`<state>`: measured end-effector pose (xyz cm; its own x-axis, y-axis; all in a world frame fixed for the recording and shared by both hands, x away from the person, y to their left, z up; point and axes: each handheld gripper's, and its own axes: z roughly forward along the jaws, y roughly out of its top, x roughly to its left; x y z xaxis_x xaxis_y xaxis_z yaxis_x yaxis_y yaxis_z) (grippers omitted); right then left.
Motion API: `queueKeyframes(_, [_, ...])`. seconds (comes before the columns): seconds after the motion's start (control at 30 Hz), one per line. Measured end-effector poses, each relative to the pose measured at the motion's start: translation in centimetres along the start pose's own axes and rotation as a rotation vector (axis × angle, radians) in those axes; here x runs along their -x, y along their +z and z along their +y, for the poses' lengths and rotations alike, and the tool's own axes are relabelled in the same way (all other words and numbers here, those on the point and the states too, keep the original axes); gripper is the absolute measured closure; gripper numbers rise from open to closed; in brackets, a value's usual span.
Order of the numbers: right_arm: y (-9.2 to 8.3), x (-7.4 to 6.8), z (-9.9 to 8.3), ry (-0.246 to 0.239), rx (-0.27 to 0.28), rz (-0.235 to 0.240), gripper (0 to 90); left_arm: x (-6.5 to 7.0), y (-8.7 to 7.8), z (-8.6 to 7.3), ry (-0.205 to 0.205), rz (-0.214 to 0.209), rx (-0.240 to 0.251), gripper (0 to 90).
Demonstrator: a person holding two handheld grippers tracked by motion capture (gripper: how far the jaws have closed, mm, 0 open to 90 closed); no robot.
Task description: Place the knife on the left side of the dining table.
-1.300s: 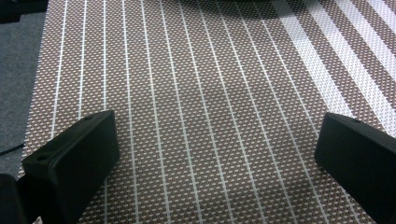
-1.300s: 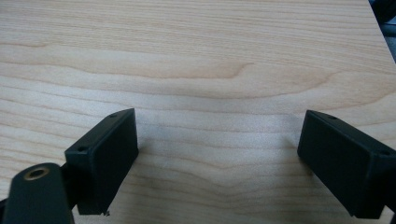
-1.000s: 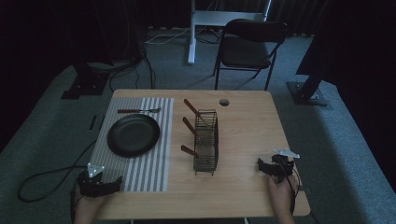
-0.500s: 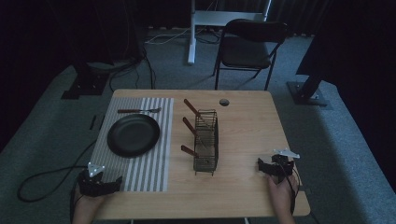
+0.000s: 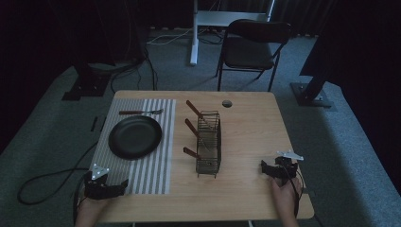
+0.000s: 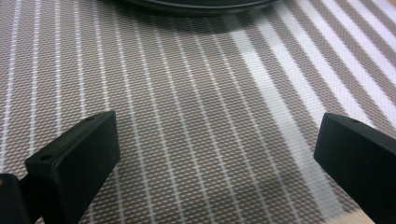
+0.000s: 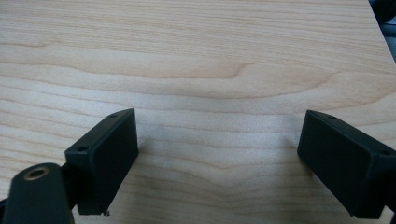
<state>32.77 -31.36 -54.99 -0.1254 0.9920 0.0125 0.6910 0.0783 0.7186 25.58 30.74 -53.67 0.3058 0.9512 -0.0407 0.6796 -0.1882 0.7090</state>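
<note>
A: Tabletop (image 5: 255, 127)?
B: Light wood, visible grain, rectangular, round grommet hole (image 5: 227, 103) near the far edge.

A: Left side?
B: Striped woven mat (image 5: 151, 156), grey-brown with white lines, flat on the wood. Round black plate (image 5: 135, 137) on it, matte, shallow rim. Fork (image 5: 140, 112) with a brown handle lies on the mat just beyond the plate, apart from it.

A: Middle?
B: Rack (image 5: 208, 142), dark wire, long narrow box shape, upright. Three brown-handled utensils (image 5: 191, 127) stick out of it, tilted left. Can't tell what kind.

A: Left gripper (image 5: 120, 184)?
B: At the mat's near left corner, held by a hand (image 5: 90, 213). Jaws spread wide, nothing between them. In the left gripper view they're blocky black plastic over the mat weave (image 6: 205, 130), plate edge (image 6: 196, 4) at the top.

A: Right gripper (image 5: 265, 168)?
B: Near right of the tabletop, well apart from the rack, hand (image 5: 283, 196) behind it. Jaws wide apart too, holding nothing. The right gripper view has bare wood grain (image 7: 210, 70) between the two flat black blocks.

A: Beyond the table?
B: Dark folding chair (image 5: 253, 47), grey carpet (image 5: 331, 142), cables.
</note>
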Motion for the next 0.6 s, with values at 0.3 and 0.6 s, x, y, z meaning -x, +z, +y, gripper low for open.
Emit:
queueKeyframes(0.3, [0.0,0.0,0.0,0.000,0.000,0.000,11.2,2.3,-1.0,1.5,0.081,-0.062,0.044,0.9])
queueKeyframes(0.6, [0.0,0.0,0.0,0.000,0.000,0.000,11.2,3.9,-1.8,2.8,0.128,-0.151,0.078,0.9])
